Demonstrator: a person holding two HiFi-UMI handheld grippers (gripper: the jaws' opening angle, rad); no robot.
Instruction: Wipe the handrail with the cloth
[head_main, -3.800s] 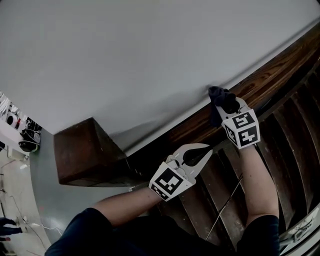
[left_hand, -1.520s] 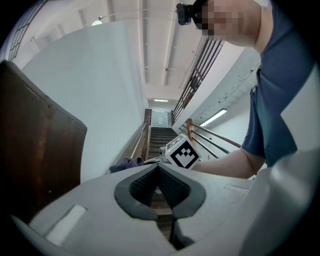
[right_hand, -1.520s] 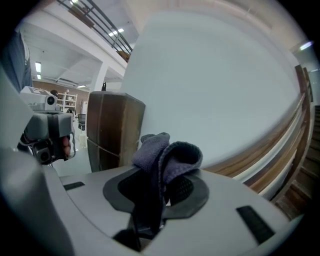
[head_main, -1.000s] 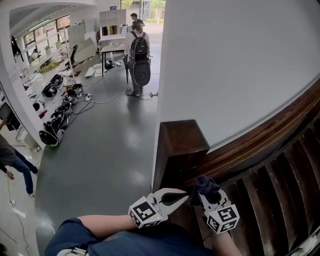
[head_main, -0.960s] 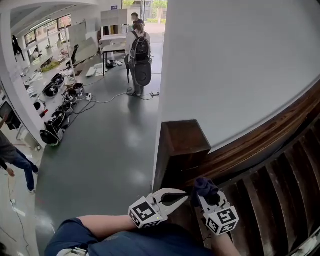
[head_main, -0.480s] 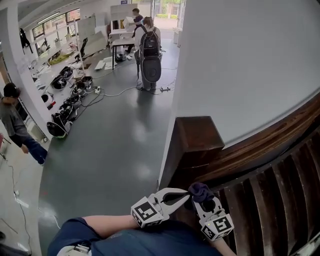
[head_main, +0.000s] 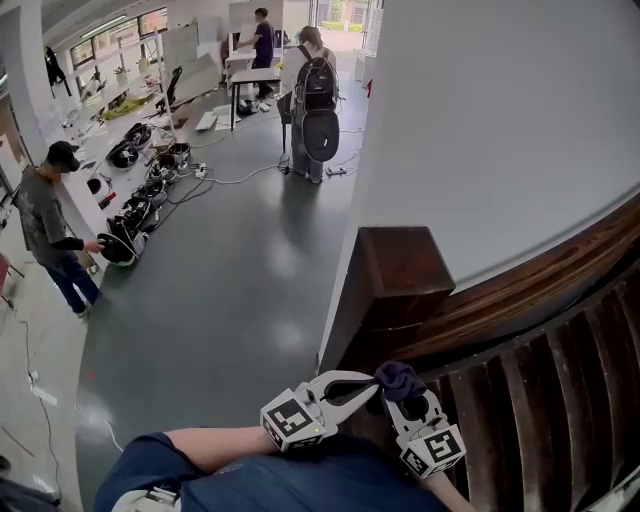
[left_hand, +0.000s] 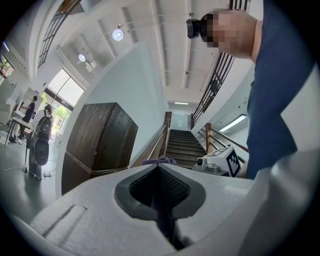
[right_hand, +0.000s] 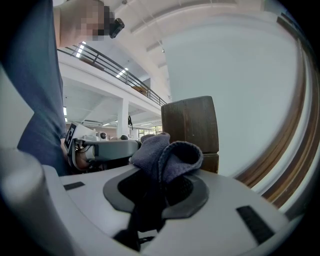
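Dark cloth (head_main: 398, 378) clamped in right tool (head_main: 405, 396), left tool (head_main: 367, 385) closed empty, wooden post (head_main: 400, 270) close ahead, handrail (head_main: 545, 280) beyond

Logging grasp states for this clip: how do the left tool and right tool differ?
The right tool is shut on the cloth; the left tool is shut on nothing. The left tool points sideways toward the cloth; the right tool points forward. Both are white, with jaws closed.

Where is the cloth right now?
Head view, bottom centre-right: the cloth is bunched in the jaws of the right gripper, beside the left gripper, just below the dark wooden post.
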